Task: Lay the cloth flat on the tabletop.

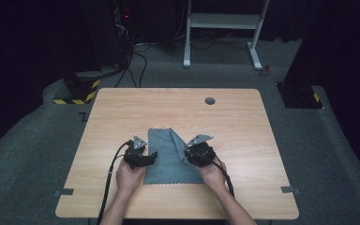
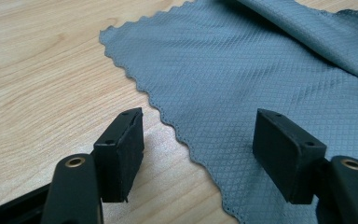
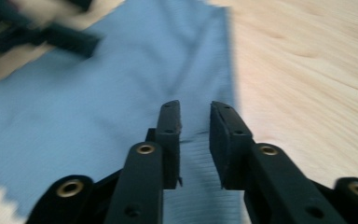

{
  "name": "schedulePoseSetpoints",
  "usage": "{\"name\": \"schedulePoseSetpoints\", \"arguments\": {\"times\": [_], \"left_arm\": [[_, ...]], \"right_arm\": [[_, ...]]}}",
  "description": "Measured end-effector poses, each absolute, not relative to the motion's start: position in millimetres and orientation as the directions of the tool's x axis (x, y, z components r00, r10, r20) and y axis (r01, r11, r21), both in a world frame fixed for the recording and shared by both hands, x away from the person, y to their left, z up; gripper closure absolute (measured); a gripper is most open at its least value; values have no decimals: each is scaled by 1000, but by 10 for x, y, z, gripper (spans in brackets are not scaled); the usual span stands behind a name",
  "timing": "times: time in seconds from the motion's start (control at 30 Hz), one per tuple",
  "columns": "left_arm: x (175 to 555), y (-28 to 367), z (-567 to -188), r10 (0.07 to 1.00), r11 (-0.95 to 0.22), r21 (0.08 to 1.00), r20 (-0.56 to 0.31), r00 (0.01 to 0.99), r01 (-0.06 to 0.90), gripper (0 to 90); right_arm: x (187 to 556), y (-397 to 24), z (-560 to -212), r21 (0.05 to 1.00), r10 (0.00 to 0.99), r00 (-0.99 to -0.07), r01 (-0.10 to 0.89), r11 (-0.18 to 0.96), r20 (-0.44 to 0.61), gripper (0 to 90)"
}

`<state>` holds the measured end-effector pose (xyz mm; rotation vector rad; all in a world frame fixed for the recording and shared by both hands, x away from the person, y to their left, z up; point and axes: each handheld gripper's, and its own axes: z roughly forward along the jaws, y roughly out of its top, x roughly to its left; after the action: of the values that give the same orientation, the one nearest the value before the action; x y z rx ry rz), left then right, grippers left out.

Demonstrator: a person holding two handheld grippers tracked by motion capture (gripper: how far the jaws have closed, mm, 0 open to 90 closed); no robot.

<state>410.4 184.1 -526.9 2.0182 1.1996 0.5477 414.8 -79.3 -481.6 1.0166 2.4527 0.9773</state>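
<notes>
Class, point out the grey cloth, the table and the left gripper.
grey cloth point(image 2: 261, 84): left gripper view, its flat middle.
table point(image 1: 122, 112): high view, bare wood top.
left gripper point(image 2: 198, 156): left gripper view, midway between its jaws.

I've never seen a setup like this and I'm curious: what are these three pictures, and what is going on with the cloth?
A person sits at a wooden table with a hand-held claw in each hand. One camera looks down from above; the other two ride on the claws. A grey-blue cloth lies partly folded over. The left claw stands wide open over the cloth's scalloped edge. The right claw has a narrow gap above the cloth. Neither holds anything.
</notes>
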Motion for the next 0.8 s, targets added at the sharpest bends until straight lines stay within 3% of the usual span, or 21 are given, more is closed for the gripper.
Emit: {"name": "schedulePoseSetpoints", "arguments": {"times": [0.23,0.4,0.8], "left_arm": [[4104,1842,-5269,878,-313,755,-1,479,575,339],[4104,1842,-5269,878,-313,755,-1,479,576,339],[4103,1840,-5270,878,-313,756,-1,479,575,340]], "right_arm": [[4341,-757,-4957,684,764,-645,569,456,27,660],[4367,-633,-5012,676,740,-672,535,507,-24,894],[4632,-960,-4794,684,823,-554,553,476,-125,900]]}}
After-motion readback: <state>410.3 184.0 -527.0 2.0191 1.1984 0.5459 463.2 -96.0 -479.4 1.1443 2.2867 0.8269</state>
